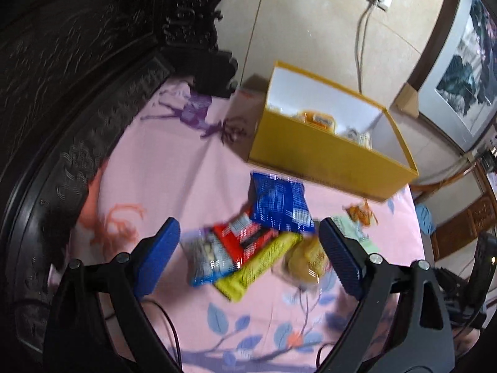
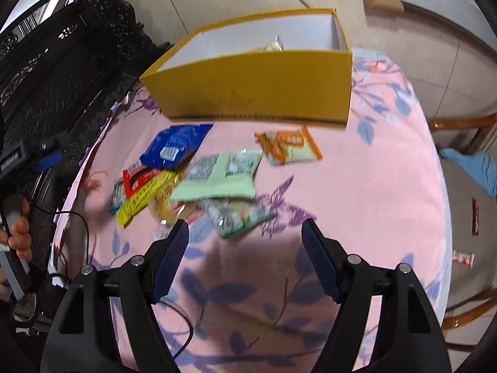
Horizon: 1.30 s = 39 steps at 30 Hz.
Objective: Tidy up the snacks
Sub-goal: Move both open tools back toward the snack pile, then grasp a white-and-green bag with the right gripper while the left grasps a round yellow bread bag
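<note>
- Left wrist view: left claw [image 1: 248,242], jaws wide apart, nothing clamped; it hangs above a heap of snack packets with no contact visible.
- Heap, seen between the blue pads: blue packet [image 1: 278,203] uppermost and farthest, red packet [image 1: 245,237] under its near edge, yellow-green packet [image 1: 261,267] nearest, a blue-and-white packet [image 1: 206,259] to the left, a round golden packet [image 1: 307,258] just beside the right pad.
- Yellow box [image 1: 326,155], white inside, stands beyond the heap; a few packets lie in it.
- Surface: pink floral cloth [image 1: 174,171] over the desk; dark carved furniture [image 1: 77,62] left; tiled wall with socket and cord behind.
- Right wrist view: right claw [image 2: 245,233], jaws apart, empty; a clear-fronted green packet [image 2: 236,217] lies just beyond the tips.
- Farther off: pale green packet [image 2: 220,177], orange packet [image 2: 287,146] near the box, blue packet, red and yellow packets left.
- Left edge: a hand [image 2: 18,233] grips the other tool's handle.
- Writing: barcodes and print are visible, but blurred beyond reading.
</note>
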### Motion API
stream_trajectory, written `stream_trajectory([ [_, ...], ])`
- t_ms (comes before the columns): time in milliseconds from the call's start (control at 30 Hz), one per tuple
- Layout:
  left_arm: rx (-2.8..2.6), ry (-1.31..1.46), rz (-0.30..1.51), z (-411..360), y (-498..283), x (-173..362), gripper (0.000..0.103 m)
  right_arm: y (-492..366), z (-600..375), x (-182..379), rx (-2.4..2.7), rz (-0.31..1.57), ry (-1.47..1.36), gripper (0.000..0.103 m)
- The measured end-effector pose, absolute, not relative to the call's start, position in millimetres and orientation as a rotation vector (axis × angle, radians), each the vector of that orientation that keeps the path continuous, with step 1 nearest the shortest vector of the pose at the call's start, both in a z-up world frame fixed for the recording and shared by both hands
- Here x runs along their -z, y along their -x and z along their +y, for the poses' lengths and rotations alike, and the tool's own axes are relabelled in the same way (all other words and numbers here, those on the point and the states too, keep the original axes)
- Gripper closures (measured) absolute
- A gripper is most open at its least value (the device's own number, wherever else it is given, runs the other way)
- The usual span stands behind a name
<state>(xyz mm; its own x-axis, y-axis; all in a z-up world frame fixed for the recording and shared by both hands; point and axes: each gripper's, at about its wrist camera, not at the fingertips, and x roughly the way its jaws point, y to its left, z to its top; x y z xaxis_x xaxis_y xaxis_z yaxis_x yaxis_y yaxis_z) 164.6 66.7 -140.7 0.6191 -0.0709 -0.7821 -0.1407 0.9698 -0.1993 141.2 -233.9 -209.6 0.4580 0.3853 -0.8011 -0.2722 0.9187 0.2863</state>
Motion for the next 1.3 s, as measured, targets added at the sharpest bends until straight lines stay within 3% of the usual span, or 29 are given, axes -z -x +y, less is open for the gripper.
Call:
stream_trajectory([
  [567, -0.034, 0.278, 0.961, 62.3, -113.2, 151.4, 0.011, -131.4, -196.4, 231.4, -0.493, 1.015, 0.059, 0.027],
  [900, -0.053, 0.298, 1.002, 68.9, -103.8, 159.1, 0.011, -172.3, -164.7, 269.4, -0.519, 0.926, 0.217, 0.029],
  [967, -0.064, 0.303, 1.012, 71.4, -102.6, 161.0, 0.011, -180.2, -162.2, 274.2, -0.519, 0.93, 0.218, 0.035],
  [1033, -0.073, 0.308, 1.02, 74.0, -101.6, 162.7, 0.011, -185.4, -160.1, 276.7, -0.514, 0.913, 0.247, 0.049],
  [1067, -0.079, 0.31, 1.023, 75.4, -101.3, 163.7, 0.011, -186.7, -159.2, 276.2, -0.517, 0.912, 0.271, 0.062],
  [1100, -0.082, 0.311, 1.026, 76.3, -101.1, 164.3, 0.011, -186.1, -158.2, 275.4, -0.52, 0.915, 0.285, 0.087],
  [1300, -0.077, 0.288, 1.031, 74.4, -107.5, 170.8, 0.011, -162.8, -182.6, 261.5, -0.505, 0.97, 0.23, 0.091],
])
